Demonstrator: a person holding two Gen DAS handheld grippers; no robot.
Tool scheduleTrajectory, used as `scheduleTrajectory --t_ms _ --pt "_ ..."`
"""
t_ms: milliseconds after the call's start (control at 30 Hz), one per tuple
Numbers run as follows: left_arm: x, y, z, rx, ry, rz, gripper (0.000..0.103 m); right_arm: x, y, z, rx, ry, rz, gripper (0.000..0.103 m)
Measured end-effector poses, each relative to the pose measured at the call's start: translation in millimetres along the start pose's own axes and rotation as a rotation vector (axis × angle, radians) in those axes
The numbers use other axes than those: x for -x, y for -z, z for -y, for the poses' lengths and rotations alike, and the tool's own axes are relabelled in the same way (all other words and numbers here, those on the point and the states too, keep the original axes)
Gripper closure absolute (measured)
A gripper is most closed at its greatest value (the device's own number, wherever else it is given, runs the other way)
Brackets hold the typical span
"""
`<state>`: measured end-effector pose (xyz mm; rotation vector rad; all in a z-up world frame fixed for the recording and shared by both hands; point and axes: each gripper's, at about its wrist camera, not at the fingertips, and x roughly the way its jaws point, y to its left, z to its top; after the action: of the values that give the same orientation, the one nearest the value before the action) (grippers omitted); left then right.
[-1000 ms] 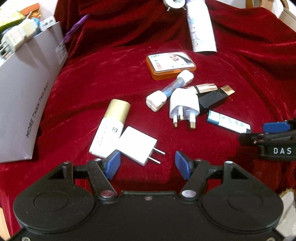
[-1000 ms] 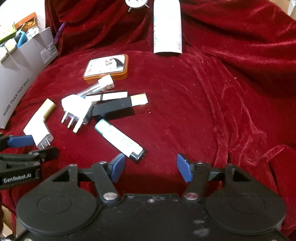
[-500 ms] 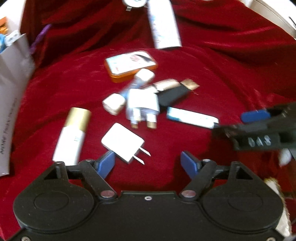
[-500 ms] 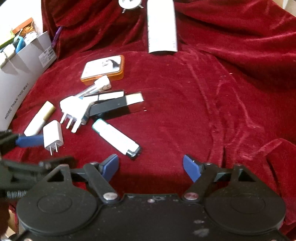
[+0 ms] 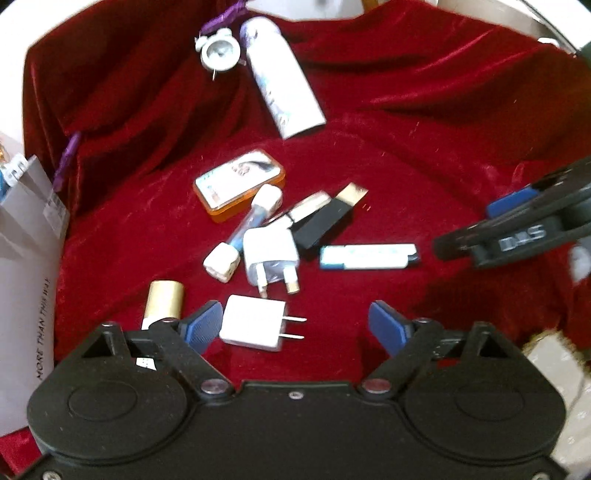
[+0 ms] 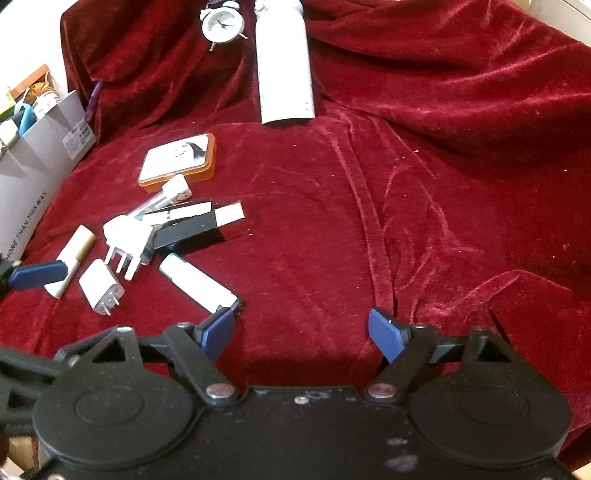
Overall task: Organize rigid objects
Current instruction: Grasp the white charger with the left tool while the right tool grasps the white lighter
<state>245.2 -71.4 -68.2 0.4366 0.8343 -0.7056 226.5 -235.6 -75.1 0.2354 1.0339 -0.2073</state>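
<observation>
Small rigid items lie in a loose pile on red velvet. My left gripper (image 5: 295,326) is open; a white two-pin charger (image 5: 255,326) lies between its fingers, next to the left pad. Behind it are a white three-pin plug (image 5: 271,254), a gold-capped white tube (image 5: 164,304), a clear tube with white caps (image 5: 245,230), a black and gold stick (image 5: 325,219), a white and blue lighter (image 5: 369,256) and an orange tin (image 5: 240,184). My right gripper (image 6: 303,334) is open and empty; the lighter (image 6: 199,282) ends by its left finger.
A grey paper bag (image 5: 26,258) holding items stands at the left. A white bottle (image 6: 284,70) and a small white alarm clock (image 6: 221,24) lie at the back. Bare velvet spreads to the right in the right wrist view (image 6: 443,221).
My left gripper moved right and back, so the charger now sits between its fingers. Both grippers opened wider. The right gripper drew back and left a little.
</observation>
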Motion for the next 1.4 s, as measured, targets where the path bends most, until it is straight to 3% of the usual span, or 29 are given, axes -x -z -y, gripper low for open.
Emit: scheduleTrajectory --t_ms 233,300,367,533,733,833,867,933,1000,1100,1167,1400 --pt "-30 1 -15 0.005 0.056 -0.078 0.019 3 3 1 -0.003 -0.009 -0.004 0.023" --pt "-34 0 -20 0.035 0.102 -0.077 0.039 3 4 2 -0.003 -0.009 -0.006 0.023" --pt "-32 -1 -25 0.086 0.103 -0.062 0.050 2 4 1 -0.002 -0.009 -0.009 0.022" --pt "-24 6 -35 0.243 0.081 -0.072 0.050 -2 1 -8 0.028 -0.019 -0.002 0.022" --pt "-11 20 -28 0.358 0.018 -0.098 0.050 -21 -2 -32 0.168 -0.010 -0.007 0.022" --pt "-4 26 -27 0.391 -0.005 -0.104 0.050 -28 -5 -27 0.197 0.051 0.002 0.024" --pt "-4 26 -27 0.406 -0.008 -0.106 0.050 -29 -7 -21 0.181 0.107 0.009 0.023" --pt "-5 26 -30 0.441 -0.007 -0.108 0.050 -27 -10 -9 0.121 0.136 0.015 0.024" --pt "-6 26 -33 0.465 -0.008 -0.108 0.050 -20 -12 -5 0.075 0.072 0.022 0.021" --pt "-8 25 -34 0.488 -0.012 -0.107 0.050 -16 -9 -23 0.113 0.001 0.044 0.006" --pt "-7 26 -36 0.502 -0.012 -0.105 0.050 -20 -8 -37 0.129 -0.040 0.053 0.006" --pt "-5 28 -37 0.523 -0.019 -0.099 0.050 -48 -15 -54 0.144 -0.026 0.020 0.001"
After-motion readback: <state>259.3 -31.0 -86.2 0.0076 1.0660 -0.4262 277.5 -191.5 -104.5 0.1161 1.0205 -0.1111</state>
